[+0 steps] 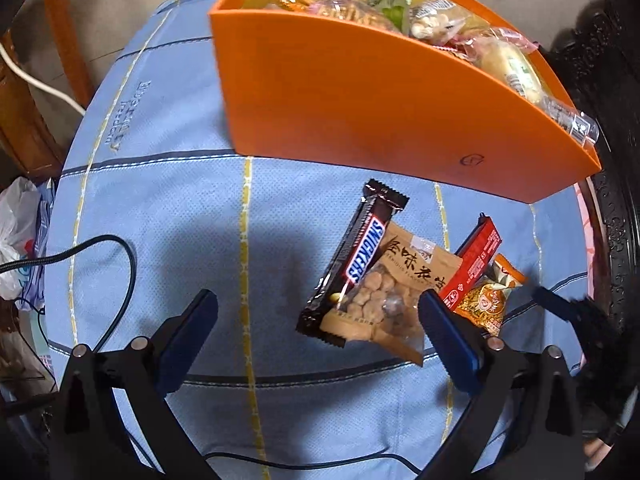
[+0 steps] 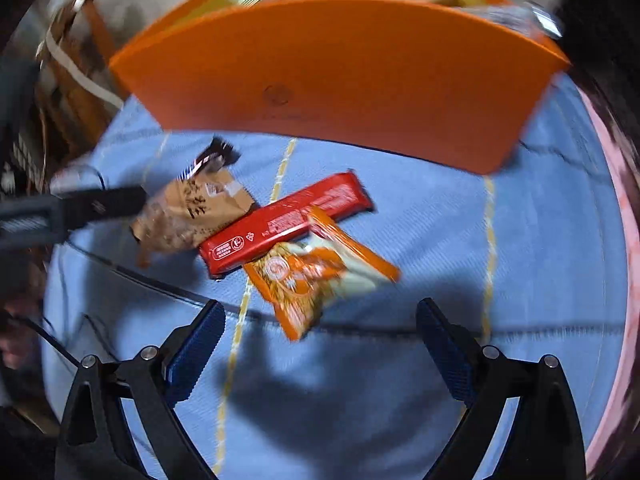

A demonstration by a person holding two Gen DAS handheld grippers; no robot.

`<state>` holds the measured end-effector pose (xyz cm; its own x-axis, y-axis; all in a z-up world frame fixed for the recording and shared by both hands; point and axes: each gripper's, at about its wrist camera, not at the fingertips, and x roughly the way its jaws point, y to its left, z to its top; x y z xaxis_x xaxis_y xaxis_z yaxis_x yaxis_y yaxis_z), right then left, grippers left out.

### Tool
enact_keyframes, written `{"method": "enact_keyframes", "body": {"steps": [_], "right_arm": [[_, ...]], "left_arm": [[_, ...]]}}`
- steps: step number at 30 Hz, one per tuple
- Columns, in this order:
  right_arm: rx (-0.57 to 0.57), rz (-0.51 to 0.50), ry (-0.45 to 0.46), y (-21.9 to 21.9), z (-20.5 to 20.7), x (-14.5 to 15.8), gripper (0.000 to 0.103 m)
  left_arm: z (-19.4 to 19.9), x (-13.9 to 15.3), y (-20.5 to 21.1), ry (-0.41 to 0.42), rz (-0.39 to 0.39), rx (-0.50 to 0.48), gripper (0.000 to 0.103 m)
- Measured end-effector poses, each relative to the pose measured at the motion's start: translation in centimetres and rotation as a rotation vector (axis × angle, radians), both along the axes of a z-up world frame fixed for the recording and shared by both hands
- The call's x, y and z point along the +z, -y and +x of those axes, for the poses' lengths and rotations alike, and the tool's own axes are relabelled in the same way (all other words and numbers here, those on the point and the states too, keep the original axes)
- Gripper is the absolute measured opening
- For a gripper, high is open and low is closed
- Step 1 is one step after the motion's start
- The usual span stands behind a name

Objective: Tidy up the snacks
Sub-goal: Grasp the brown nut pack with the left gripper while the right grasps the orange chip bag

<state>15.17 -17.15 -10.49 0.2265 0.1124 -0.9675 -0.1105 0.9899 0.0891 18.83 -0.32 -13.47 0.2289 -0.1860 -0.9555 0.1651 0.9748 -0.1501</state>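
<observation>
From the left wrist camera, the left gripper (image 1: 318, 312) hangs over the blue cloth (image 1: 168, 208), tilted down toward it, its two blue-padded fingers (image 1: 192, 336) spread wide with nothing between them. Just ahead of its right finger lies a small heap of snacks: a Snickers bar (image 1: 356, 260) lying diagonally and overlapping a tan peanut packet (image 1: 396, 292), then a red bar (image 1: 476, 260) and an orange snack packet (image 1: 490, 296) touching each other further right. Beyond them stands the orange box (image 1: 380, 112), already holding several wrapped snacks. A black cable (image 1: 120, 276) curls across the cloth at the left.

From the right wrist camera, blurred by motion, the right gripper (image 2: 320, 332) is also angled down at the cloth, wide open and empty. The orange snack packet (image 2: 320, 276) lies just ahead between its fingertips, overlapping the red bar (image 2: 280, 224); the peanut packet (image 2: 192, 216) sits left of that, with one left-gripper finger (image 2: 104, 204) right beside it. The orange box (image 2: 340, 80) stands behind.
</observation>
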Motion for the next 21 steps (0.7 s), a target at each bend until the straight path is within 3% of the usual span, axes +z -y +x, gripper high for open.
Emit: {"method": "enact_keyframes", "body": {"steps": [4, 5, 9, 16, 20, 21], "right_arm": [[0.127, -0.076, 0.03, -1.6, 1.1, -0.9, 0.086], [0.139, -0.085, 0.032, -1.8, 1.2, -0.9, 0.086], [0.138, -0.123, 0.029, -1.6, 1.4, 0.0, 0.067], [0.001, -0.001, 0.027, 1.2, -0.7, 2.7, 0.065], [-0.019, 0.009, 0.022, 2.1, -1.5, 3.2, 0.065], [-0.027, 0.013, 0.019, 2.3, -1.6, 3.2, 0.065]], "left_arm": [[-0.1, 0.3, -0.7, 0.011, 0.002, 0.008, 0.098], [-0.1, 0.3, -0.8, 0.01, -0.002, 0.007, 0.098], [-0.5, 0.6, -0.4, 0.018, 0.007, -0.01, 0.098], [-1.9, 1.2, 3.8, 0.06, 0.012, -0.166, 0.098], [-2.7, 0.8, 5.7, 0.068, 0.014, -0.248, 0.098], [-2.9, 0.7, 6.1, 0.07, 0.005, -0.264, 0.093]]}}
